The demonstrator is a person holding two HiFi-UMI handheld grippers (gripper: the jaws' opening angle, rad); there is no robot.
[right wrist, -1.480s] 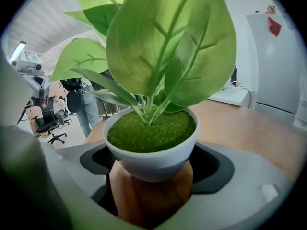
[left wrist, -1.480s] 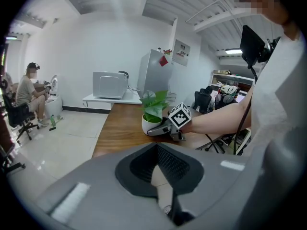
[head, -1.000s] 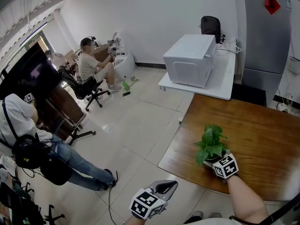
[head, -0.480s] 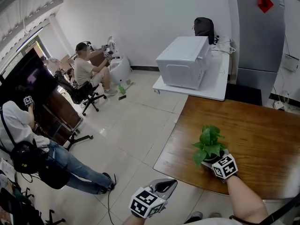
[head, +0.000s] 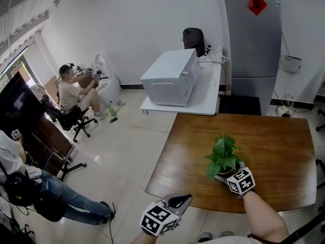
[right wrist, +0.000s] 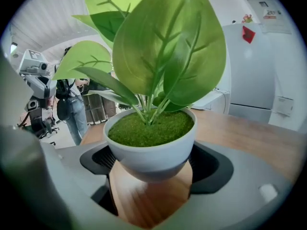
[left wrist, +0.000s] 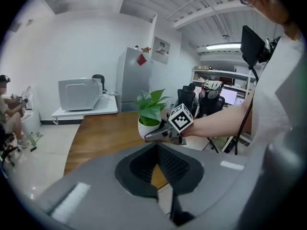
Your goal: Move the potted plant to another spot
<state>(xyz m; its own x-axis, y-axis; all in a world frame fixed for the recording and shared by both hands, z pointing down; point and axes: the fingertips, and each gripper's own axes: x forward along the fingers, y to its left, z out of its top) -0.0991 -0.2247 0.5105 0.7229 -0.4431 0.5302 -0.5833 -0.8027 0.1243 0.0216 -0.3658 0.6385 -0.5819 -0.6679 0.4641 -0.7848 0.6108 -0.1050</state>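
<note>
The potted plant (head: 223, 159), green leaves in a small white pot, hangs just above the brown wooden table (head: 279, 146) near its front edge. My right gripper (head: 228, 174) is shut on the pot, its jaws standing wide on either side of the bowl (right wrist: 151, 143). In the right gripper view the leaves fill the top of the picture. My left gripper (head: 177, 202) hovers over the floor off the table's front left edge, shut with nothing in it. The left gripper view shows the plant (left wrist: 149, 114) and the right gripper (left wrist: 158, 134) ahead.
A white table (head: 205, 98) with a white boxy appliance (head: 170, 78) and a black bag (head: 194, 37) stands behind the wooden table, beside a grey fridge (head: 251, 34). People sit and stand at the left (head: 71, 93), with office chairs (left wrist: 192, 97) round about.
The right gripper has carried the plant away from the table's left edge toward its middle. The left gripper has moved along with it, and the head view has swung right.
</note>
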